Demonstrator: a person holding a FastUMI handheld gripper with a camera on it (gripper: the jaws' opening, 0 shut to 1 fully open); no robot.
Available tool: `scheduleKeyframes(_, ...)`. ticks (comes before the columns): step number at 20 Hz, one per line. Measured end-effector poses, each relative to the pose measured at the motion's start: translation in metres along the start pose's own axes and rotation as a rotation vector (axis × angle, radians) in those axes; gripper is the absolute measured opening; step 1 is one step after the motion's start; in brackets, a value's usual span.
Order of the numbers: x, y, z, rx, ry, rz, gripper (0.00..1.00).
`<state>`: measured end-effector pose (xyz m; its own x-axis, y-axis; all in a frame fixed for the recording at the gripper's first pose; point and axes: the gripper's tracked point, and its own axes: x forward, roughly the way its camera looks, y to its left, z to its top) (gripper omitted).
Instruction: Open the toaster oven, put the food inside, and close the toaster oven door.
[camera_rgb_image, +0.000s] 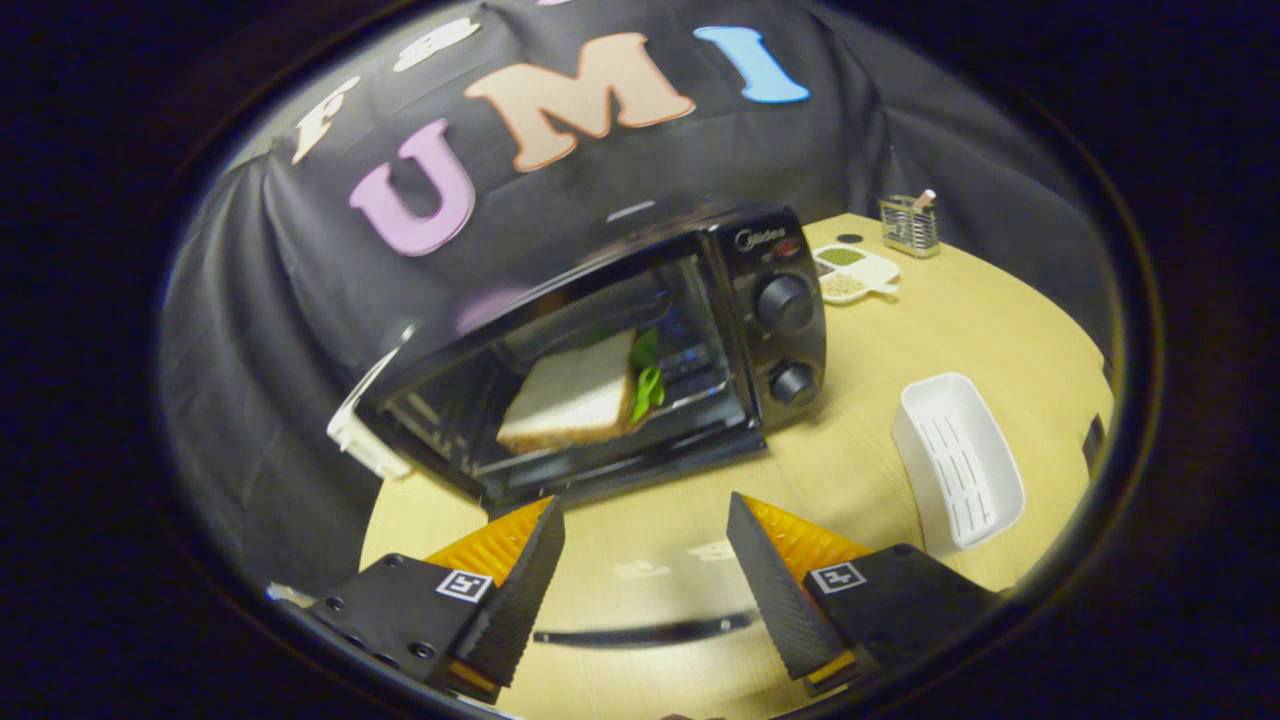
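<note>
1. We see the gripper (645, 560) spread, holding nothing, above the pale wooden table (900, 400).
2. White-bread sandwich (575, 395) sits inside the black toaster oven (720, 330).
3. The door looks shut; task likely finished, so we'd just retreat.

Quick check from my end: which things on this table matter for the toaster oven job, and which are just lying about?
Part of the job:
- toaster oven, beyond the fingers, glass door apparently shut
- sandwich, seen inside through the glass
- gripper, fingers apart, holding nothing

Lying about:
- white basket, right of the oven
- divided dish, behind the oven
- metal holder, far corner
</note>
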<state>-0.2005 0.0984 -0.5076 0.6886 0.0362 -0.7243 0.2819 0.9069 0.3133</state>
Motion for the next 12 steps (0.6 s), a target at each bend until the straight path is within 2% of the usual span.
scheduleKeyframes(6, -0.039, 0.009, -0.064, -0.167, 0.146, 0.055, 0.99)
scheduleKeyframes(9, -0.043, 0.006, -0.094, -0.248, 0.216, 0.055, 0.99)
scheduleKeyframes(12, -0.039, 0.000, -0.113, -0.269, 0.270, 0.035, 0.99)
